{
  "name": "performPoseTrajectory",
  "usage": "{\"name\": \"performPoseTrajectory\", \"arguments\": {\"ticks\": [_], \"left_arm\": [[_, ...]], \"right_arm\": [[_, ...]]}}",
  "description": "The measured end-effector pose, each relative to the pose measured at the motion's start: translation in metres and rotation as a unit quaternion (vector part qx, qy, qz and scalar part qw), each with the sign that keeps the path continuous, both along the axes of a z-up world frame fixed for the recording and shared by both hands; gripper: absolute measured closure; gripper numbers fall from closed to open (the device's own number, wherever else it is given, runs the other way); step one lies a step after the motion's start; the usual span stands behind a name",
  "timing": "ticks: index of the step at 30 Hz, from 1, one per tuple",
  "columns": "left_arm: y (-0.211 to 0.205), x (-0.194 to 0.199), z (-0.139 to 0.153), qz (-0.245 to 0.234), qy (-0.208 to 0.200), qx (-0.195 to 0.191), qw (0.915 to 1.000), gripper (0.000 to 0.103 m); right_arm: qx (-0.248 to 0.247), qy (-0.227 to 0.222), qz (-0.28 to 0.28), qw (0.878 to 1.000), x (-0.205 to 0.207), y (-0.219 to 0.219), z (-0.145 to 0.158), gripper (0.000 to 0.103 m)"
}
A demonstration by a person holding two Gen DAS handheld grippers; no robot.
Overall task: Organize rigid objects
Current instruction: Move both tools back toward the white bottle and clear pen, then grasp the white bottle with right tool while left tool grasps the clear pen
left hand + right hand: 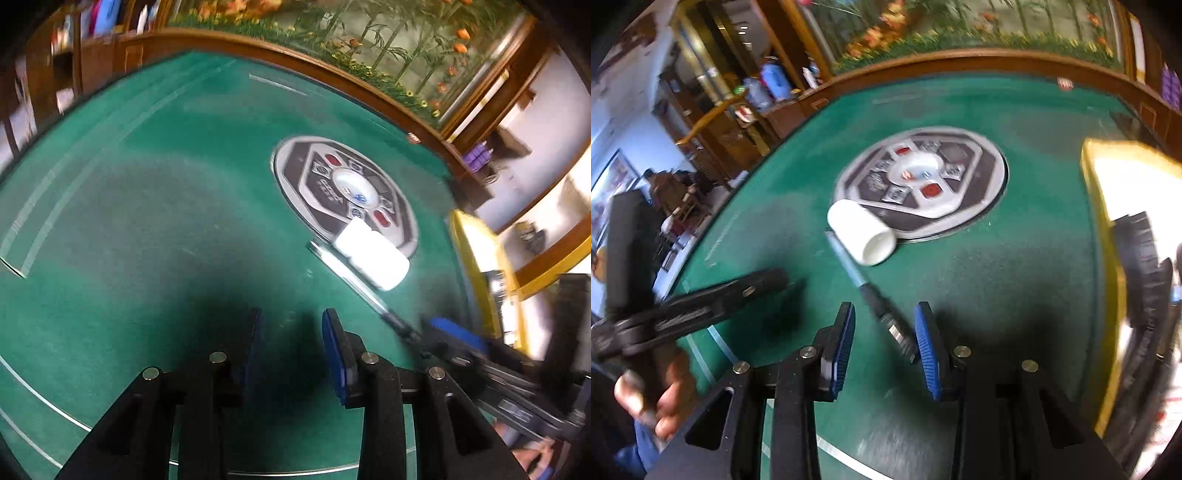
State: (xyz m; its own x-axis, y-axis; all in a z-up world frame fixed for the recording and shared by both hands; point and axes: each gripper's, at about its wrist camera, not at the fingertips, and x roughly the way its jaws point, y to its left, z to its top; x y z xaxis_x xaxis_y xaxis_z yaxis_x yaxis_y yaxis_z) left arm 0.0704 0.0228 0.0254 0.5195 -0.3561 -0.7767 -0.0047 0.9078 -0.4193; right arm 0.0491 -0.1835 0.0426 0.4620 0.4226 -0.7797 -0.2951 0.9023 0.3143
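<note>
A white cylindrical bottle (862,232) lies on its side on the green table (1015,280), at the near rim of the round central panel (993,173). A clear pen with a black grip (875,295) lies beside it, its dark end between my right fingers. My right gripper (884,343) is open around that pen end, not clamped. My left gripper (291,347) is open and empty over bare felt; the bottle (373,254) and pen (354,280) lie ahead to its right. The right gripper (458,336) shows there by the pen's end.
A yellow box (1108,236) with a dark brush-like object stands at the table's right edge. The left gripper's body (701,302) and the hand holding it are at the left. A wooden rail (332,70) borders the far side of the table.
</note>
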Motion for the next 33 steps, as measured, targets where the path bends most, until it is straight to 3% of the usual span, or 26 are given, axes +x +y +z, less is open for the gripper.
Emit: {"name": "performPoseTrajectory", "arguments": {"ticks": [3,7,13,18,19,22,26,33], "left_arm": [[0.002,-0.005,0.001,0.006,-0.006,0.006,0.9999,0.069],[0.0,-0.005,0.0,-0.006,0.001,-0.012,0.9999,0.069],[0.006,-0.003,-0.002,0.007,0.009,-0.022,0.9997,0.069],[-0.004,-0.001,-0.001,-0.01,0.007,-0.017,0.9998,0.069],[-0.006,-0.001,0.0,-0.014,0.006,-0.017,0.9997,0.067],[-0.017,-0.003,0.004,-0.028,-0.008,-0.001,0.9996,0.056],[-0.023,-0.007,0.007,-0.02,-0.024,0.039,0.9988,0.056],[-0.009,-0.005,0.002,0.006,-0.014,0.036,0.9992,0.055]], "right_arm": [[0.016,0.004,-0.004,1.0,0.002,-0.002,-0.006,0.07],[0.052,0.027,0.025,0.998,-0.006,0.014,-0.008,0.069],[0.063,0.039,0.07,0.995,-0.02,0.038,-0.006,0.069],[0.01,-0.016,0.034,0.999,-0.021,0.027,0.022,0.068],[-0.002,-0.029,0.022,0.999,-0.019,0.024,0.027,0.062],[-0.001,-0.049,-0.008,0.999,-0.007,0.016,0.039,0.057],[0.011,-0.038,-0.024,0.999,0.021,0.02,0.037,0.056],[0.002,0.016,-0.029,0.999,0.064,0.041,0.011,0.056]]}}
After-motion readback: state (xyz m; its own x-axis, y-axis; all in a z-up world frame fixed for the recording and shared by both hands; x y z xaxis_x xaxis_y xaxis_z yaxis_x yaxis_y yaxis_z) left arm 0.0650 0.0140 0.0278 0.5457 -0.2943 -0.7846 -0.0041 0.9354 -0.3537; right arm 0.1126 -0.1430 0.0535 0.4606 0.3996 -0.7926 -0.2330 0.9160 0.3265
